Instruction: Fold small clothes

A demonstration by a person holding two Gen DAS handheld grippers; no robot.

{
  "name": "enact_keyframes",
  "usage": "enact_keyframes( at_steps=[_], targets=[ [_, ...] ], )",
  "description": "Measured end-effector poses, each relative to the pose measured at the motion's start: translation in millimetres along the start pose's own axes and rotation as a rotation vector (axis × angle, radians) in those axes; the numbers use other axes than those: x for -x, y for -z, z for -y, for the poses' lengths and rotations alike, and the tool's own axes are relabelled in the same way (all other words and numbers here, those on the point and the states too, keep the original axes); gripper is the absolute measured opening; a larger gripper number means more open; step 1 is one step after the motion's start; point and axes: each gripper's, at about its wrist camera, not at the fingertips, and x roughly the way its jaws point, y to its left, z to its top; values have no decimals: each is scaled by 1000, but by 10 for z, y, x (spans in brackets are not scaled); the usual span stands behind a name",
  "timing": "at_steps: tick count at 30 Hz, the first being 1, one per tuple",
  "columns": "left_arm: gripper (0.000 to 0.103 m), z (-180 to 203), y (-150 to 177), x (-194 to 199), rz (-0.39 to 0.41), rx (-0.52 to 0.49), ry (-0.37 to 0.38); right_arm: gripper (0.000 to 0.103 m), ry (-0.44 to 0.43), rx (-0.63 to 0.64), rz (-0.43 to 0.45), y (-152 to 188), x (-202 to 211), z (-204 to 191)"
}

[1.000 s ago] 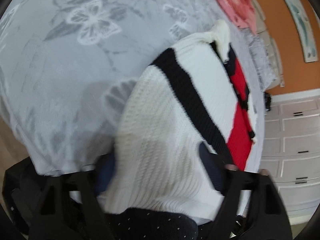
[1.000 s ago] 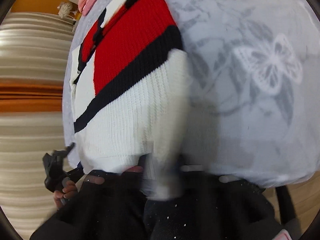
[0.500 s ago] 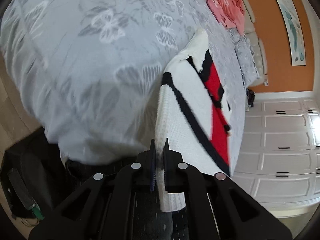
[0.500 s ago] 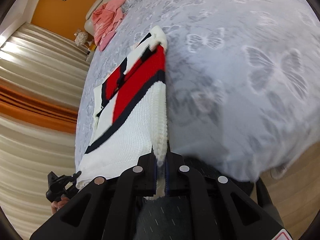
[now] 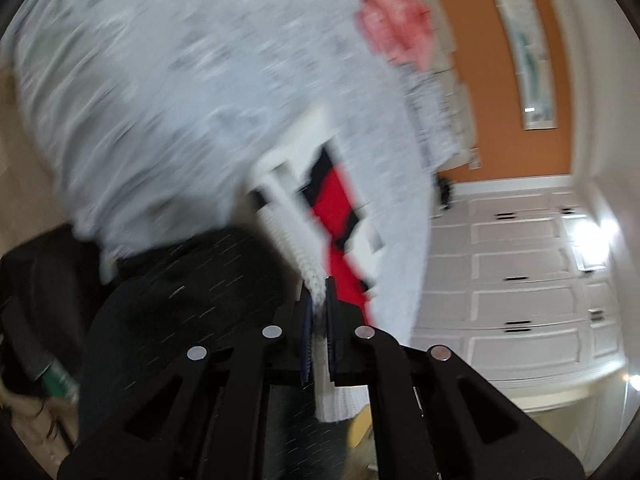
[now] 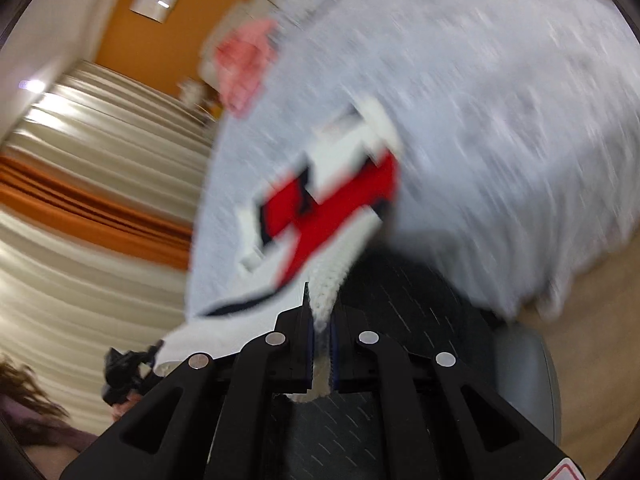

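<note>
A small white knit sweater (image 5: pixel 296 216) with black stripes and a red panel is lifted by its near hem off the grey butterfly-print bed cover (image 5: pixel 168 92). My left gripper (image 5: pixel 318 296) is shut on one corner of the white hem. My right gripper (image 6: pixel 320 312) is shut on the other hem corner of the sweater (image 6: pixel 332 208). The far end of the sweater still trails on the bed cover (image 6: pixel 500 92). Both views are blurred by motion.
A pink garment (image 5: pixel 396 32) lies at the far end of the bed, also visible in the right wrist view (image 6: pixel 244 68). White drawers (image 5: pixel 520 264) stand beyond the bed. Striped curtains (image 6: pixel 80 208) hang at the other side. The person's dark dotted clothing (image 5: pixel 192 280) fills the near foreground.
Both grippers rose and pulled back from the bed with the hem pinched, lifting the sweater's near end. The left jaws closed on the hem from wide open a second ago.
</note>
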Motion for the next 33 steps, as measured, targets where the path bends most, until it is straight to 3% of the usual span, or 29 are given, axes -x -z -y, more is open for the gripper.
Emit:
enact_keyframes(
  at_steps=[3, 7, 13, 17, 20, 23, 25, 26, 27, 29, 33],
  targets=[
    [4, 316, -374, -237, 53, -54, 44, 5, -94, 1, 90, -595, -229, -104],
    [4, 550, -950, -870, 104, -24, 47, 5, -96, -66, 130, -1304, -853, -13],
    [3, 571, -1648, -1969, 142, 23, -111, 5, -37, -255, 67, -2052, -2013, 408],
    [3, 381, -1953, -2651, 102, 35, -242, 6, 79, -312, 22, -2301, -2631, 683],
    [4, 208, -2042, -2942, 90, 56, -320, 9, 118, -354, -37, -2385, -3017, 883],
    [11, 117, -2115, -3089, 78, 54, -355, 14, 91, -343, -30, -2463, -3035, 868],
    [37, 138, -2146, -2961, 124, 45, -335, 29, 44, -314, 24, -2513, -2870, 783],
    [59, 157, -2141, -2870, 150, 32, -320, 49, 48, -292, 58, -2520, -2787, 753],
    [67, 186, -2119, -2738, 184, 8, -310, 63, 52, -251, 111, -2498, -2617, 685],
    [68, 236, -2019, -2533, 190, -74, -310, 65, 57, -185, 135, -2386, -2410, 604],
    [73, 197, -1604, -2329, 108, -179, -370, 65, 166, -67, 43, -1900, -2275, 582]
  ],
)
